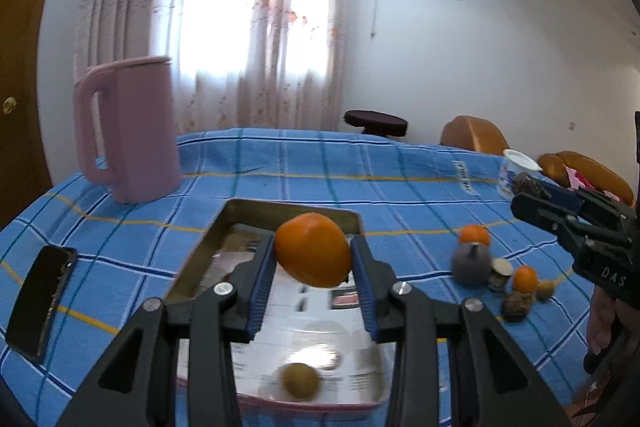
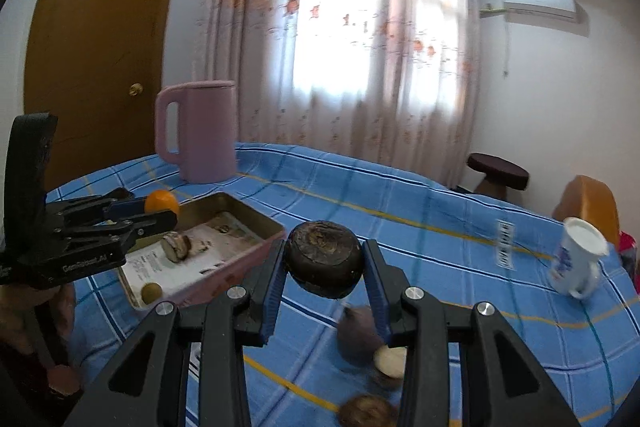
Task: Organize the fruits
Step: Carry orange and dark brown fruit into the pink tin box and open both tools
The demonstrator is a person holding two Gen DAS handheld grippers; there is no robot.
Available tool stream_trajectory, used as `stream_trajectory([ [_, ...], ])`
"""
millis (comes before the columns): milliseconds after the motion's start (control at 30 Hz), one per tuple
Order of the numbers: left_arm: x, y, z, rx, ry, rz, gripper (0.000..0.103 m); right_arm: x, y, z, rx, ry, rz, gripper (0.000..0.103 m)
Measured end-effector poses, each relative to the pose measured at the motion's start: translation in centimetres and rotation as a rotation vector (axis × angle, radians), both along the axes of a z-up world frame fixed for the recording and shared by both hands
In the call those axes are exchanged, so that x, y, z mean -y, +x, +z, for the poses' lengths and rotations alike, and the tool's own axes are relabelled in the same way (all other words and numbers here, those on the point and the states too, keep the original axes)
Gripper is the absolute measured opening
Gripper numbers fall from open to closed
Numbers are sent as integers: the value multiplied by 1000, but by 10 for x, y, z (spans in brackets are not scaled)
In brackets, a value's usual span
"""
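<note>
My left gripper (image 1: 313, 253) is shut on an orange fruit (image 1: 313, 250) and holds it above the pink metal tray (image 1: 288, 207). A small green-brown fruit (image 1: 301, 381) lies in the tray's near end. My right gripper (image 2: 324, 261) is shut on a dark brown round fruit (image 2: 324, 259) above the blue cloth, right of the tray (image 2: 256, 223). In the right wrist view the tray holds a dark fruit piece (image 2: 176, 246) and the small green fruit (image 2: 151, 292). The left gripper (image 2: 158, 213) with the orange (image 2: 161, 202) shows there at left. The right gripper (image 1: 532, 201) shows at the left view's right edge.
A loose group of fruits (image 1: 496, 271) lies on the blue checked tablecloth (image 1: 320, 163) right of the tray. A pink jug (image 1: 132, 131) stands at the back left, a black phone (image 1: 42, 301) at the left, a white cup (image 2: 576, 259) at the right.
</note>
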State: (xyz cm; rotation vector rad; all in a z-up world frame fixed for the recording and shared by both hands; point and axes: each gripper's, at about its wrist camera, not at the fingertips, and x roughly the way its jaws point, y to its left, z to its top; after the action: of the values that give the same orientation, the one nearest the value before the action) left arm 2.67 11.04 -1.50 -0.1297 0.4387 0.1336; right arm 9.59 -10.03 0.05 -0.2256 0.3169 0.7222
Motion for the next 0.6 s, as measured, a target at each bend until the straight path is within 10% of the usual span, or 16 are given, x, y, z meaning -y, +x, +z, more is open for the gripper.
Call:
stream_trajectory([
  [600,-56,-1,-21,-94,-30,98,39,-123,1,-32,-79,-115,172,40],
])
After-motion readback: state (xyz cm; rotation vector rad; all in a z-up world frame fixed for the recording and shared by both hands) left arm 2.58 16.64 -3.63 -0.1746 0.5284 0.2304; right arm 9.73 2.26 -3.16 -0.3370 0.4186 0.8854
